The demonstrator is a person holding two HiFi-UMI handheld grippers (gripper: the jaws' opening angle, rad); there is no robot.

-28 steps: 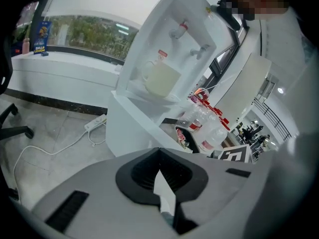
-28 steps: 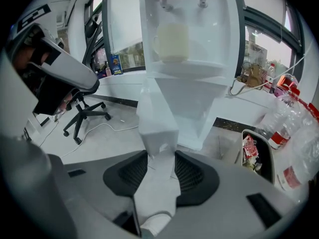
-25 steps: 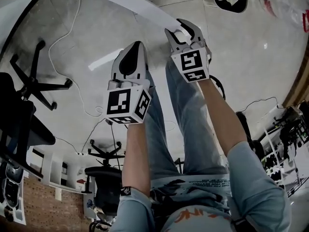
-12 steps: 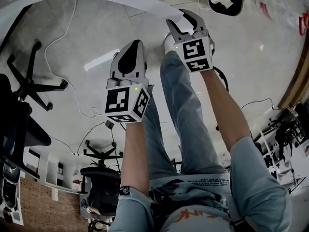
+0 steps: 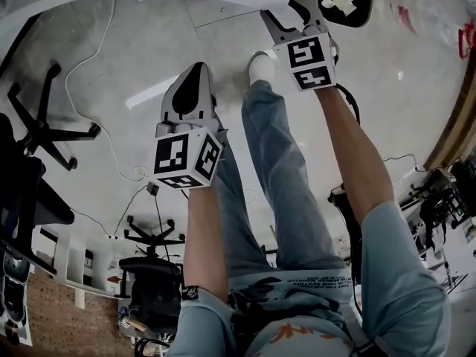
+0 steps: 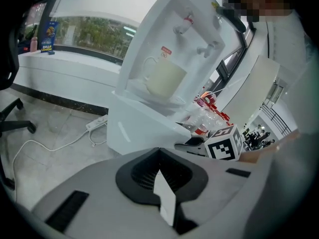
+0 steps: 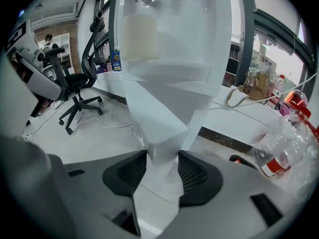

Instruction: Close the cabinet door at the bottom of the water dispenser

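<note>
1. My right claw (image 7: 163, 172) stands open, the edge of the cabinet door (image 7: 158, 118) between its jaws (pad contact unclear).
2. My left claw (image 6: 160, 176) is closed, empty.
3. Door stands ajar below the water dispenser (image 6: 172, 59).

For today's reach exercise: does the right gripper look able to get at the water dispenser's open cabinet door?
Probably yes. The right gripper has just been opening its jaws, and the cabinet door shows in the gap between them, apparently ungripped; nothing else stands in the way.
</note>
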